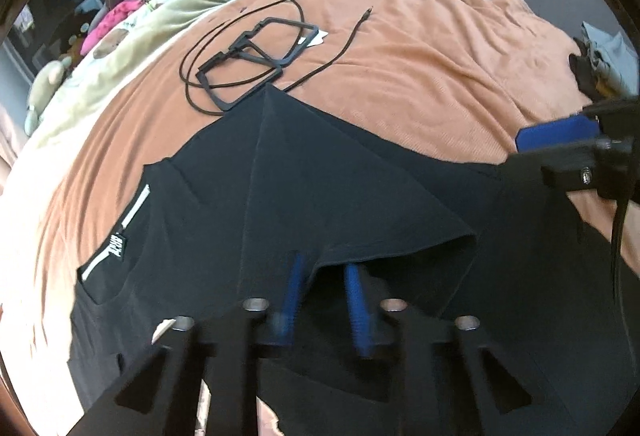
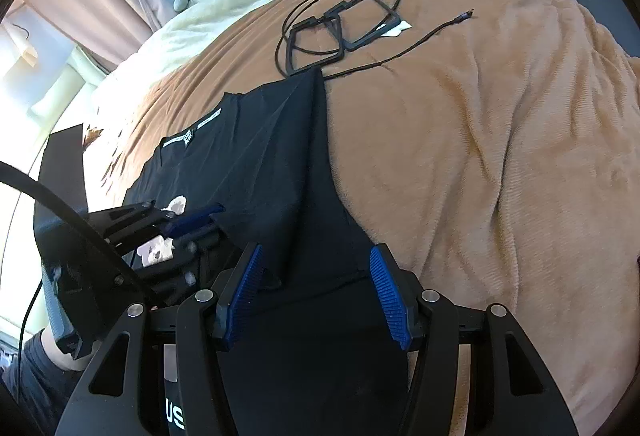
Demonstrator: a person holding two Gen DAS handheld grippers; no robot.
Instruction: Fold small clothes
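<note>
The jaws of the left gripper [image 1: 324, 264] are sitting close together, pinching a folded edge of the black T-shirt [image 1: 320, 171]; their blue pads [image 1: 357, 310] are blurring. The jaws of the right gripper [image 2: 316, 296] are standing well apart, with the shirt's near hem lying between them, unpressed. The shirt is lying partly folded on the brown blanket [image 2: 460, 123] of the bed. Its far corner is touching the black frames [image 1: 252, 55] and a looped cable [image 1: 320, 69].
</note>
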